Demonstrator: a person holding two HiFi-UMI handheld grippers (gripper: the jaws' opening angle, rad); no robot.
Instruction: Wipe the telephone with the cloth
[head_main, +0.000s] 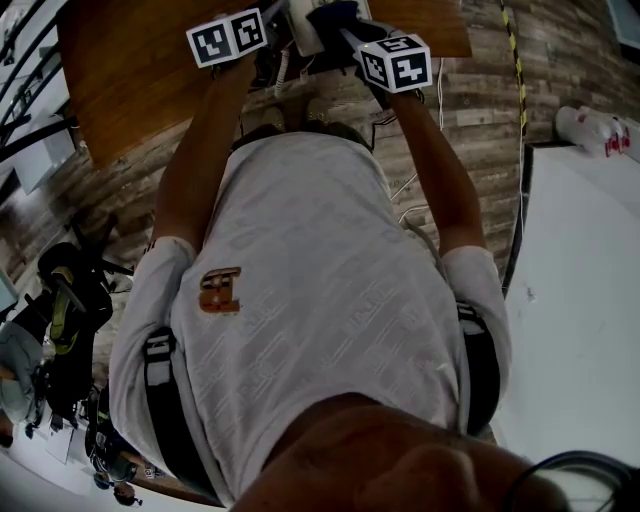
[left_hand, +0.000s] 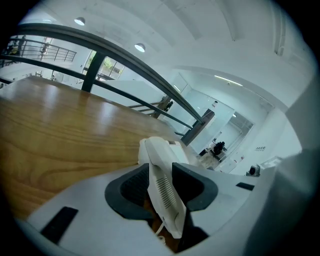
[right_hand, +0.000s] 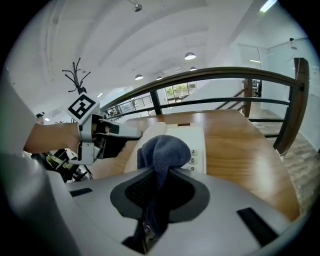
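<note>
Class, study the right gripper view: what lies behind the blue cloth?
The white telephone, on the wooden table. A few number keys show beside the cloth; the cloth covers the rest of the keypad.

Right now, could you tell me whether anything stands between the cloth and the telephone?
Nothing visible does. The cloth, clamped in the right gripper, sits directly in front of the telephone. The left gripper grips the handset along the telephone's left side.

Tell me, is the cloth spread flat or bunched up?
Bunched: the cloth bulges as a wad out of the right gripper, whose jaws pinch it, in front of the telephone.
</note>
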